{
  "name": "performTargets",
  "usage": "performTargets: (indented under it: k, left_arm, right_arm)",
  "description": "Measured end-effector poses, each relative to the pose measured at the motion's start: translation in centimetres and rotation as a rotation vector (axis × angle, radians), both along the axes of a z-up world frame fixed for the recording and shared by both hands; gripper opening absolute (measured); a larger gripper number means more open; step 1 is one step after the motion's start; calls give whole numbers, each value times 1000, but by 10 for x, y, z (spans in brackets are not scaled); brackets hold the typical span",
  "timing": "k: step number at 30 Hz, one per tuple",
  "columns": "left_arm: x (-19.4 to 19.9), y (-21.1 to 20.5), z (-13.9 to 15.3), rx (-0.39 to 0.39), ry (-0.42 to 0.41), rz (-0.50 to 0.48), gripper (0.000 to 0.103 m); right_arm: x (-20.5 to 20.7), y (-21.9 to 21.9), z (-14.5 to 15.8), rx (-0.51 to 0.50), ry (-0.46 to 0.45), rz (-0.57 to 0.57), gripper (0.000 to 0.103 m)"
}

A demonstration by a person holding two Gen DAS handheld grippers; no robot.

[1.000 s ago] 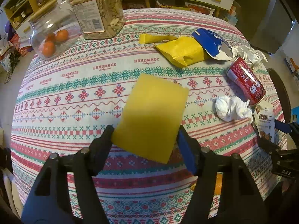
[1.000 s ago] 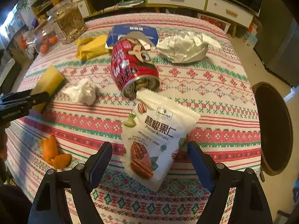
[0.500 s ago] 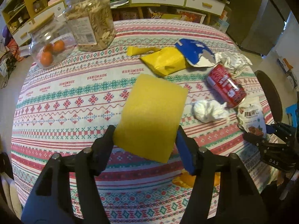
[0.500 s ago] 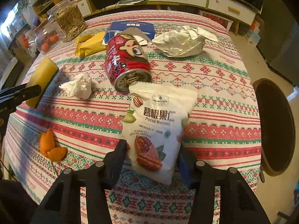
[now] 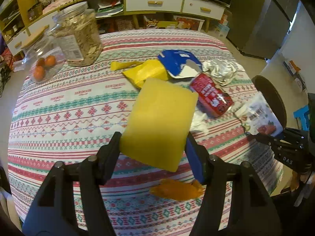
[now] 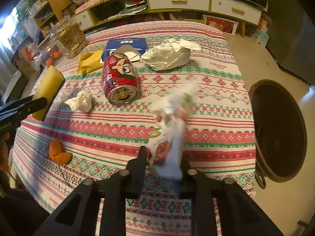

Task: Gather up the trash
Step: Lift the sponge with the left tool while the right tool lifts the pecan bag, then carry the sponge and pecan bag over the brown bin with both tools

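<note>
Snack pouch (image 6: 171, 137) pinched in right tool (image 6: 163, 169); yellow sponge (image 5: 159, 122) in left tool (image 5: 152, 153).

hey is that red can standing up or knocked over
Knocked over. The red can lies on its side on the tablecloth, its round metal end facing the right camera.

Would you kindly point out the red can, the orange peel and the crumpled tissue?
red can (image 6: 120, 78): right wrist view, on its printed side.
orange peel (image 6: 59, 154): right wrist view, on its middle.
crumpled tissue (image 6: 81, 103): right wrist view, on its centre.
</note>
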State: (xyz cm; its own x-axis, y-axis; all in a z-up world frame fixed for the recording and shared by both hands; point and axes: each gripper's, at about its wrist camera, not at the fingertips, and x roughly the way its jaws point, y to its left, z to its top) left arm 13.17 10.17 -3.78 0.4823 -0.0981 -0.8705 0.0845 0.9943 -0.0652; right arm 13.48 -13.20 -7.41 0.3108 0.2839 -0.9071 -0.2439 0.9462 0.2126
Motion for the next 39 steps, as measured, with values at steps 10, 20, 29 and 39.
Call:
performTargets:
  k: [10, 20, 29, 39]
  left_arm:
    - [0, -26, 10, -20, -23, -35, 65]
    - [4, -48, 18, -45, -50, -55, 65]
    - [10, -92, 23, -69, -68, -105, 65]
    - [13, -184, 19, -61, -74, -234, 65]
  right_arm:
    - [2, -22, 13, 34, -37, -45, 10]
    - [6, -47, 35, 77, -99, -101, 10]
    - [6, -94, 37, 69, -103, -176, 10]
    - [-15, -181, 35, 47, -105, -304, 10]
